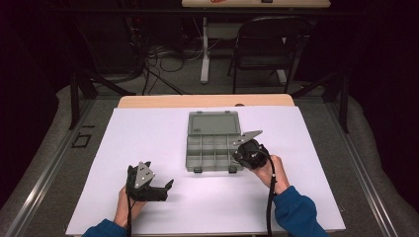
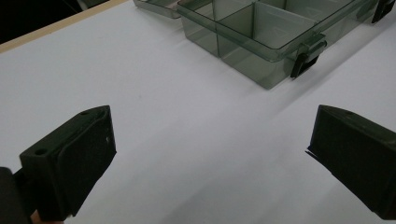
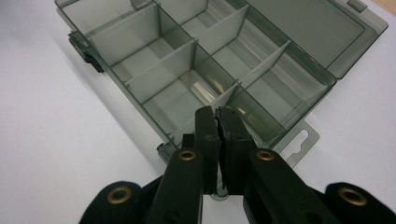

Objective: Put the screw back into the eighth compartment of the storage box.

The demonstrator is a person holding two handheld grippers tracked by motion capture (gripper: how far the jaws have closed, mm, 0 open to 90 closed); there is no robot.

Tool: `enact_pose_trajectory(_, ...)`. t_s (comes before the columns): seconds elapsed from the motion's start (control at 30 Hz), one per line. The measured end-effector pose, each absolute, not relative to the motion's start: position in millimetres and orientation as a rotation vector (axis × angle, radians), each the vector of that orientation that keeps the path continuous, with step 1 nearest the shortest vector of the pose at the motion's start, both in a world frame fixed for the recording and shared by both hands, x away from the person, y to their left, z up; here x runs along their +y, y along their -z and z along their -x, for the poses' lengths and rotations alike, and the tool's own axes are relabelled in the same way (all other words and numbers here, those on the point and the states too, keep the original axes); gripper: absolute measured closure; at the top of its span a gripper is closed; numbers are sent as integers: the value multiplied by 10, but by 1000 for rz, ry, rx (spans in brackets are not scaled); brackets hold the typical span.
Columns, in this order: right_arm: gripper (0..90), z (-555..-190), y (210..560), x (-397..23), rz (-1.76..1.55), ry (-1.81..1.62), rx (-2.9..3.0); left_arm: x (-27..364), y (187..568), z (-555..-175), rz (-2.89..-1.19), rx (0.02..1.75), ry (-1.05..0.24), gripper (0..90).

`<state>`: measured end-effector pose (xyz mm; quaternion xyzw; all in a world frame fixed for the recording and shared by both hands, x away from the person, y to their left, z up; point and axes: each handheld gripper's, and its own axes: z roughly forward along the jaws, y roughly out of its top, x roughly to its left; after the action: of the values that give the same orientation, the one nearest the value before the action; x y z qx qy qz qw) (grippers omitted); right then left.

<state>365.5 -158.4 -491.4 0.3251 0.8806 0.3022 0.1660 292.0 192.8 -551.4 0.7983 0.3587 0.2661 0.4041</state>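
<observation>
Item: smoky grey transparent plastic compartment box [image 1: 213,146], lid open flat behind it, lay mid-counter on the white sheet-covered counter [image 1: 148,138]. Right gripper [image 1: 245,149] hovered at the box's near right corner, fingers [image 3: 208,135] closed together, nothing visibly between them. Left gripper [image 1: 168,186] rested on the counter, well apart from the box, fingers [image 2: 70,163] spread wide, empty.

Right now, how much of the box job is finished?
Done: the grey compartment box lies open, lid flat behind it, with nothing visible in its compartments. In hand: the right gripper, jaws shut, is over the box's near right corner. The left gripper rests open on the white table. What is left is unclear.
</observation>
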Motion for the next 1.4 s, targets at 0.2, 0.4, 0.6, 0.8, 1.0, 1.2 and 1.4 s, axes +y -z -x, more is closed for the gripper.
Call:
enact_pose_trajectory(0.2,873,-3737,5001,-1571,-944,-854,2505,1920,5515,-2918,-2018,908,-670,0)
enact_pose_trajectory(0.4,871,-3788,5059,-1574,-968,-846,2497,1920,5518,-2920,-2021,907,-668,0)
enact_pose_trajectory(0.6,817,-3809,5096,-1559,-965,-851,2502,1920,5522,-2926,-2023,905,-668,0)
enact_pose_trajectory(0.8,678,-3803,5074,-1595,-968,-886,2481,1918,5523,-2926,-2024,905,-666,0)
enact_pose_trajectory(1.0,410,-3754,5022,-1626,-960,-938,2472,1916,5522,-2924,-2024,902,-667,0)
enact_pose_trajectory(1.2,229,-3679,4995,-1662,-947,-1009,2458,1913,5522,-2921,-2022,903,-664,0)
enact_pose_trajectory(1.4,126,-3599,4977,-1738,-936,-1093,2441,1924,5520,-2920,-2019,907,-668,0)
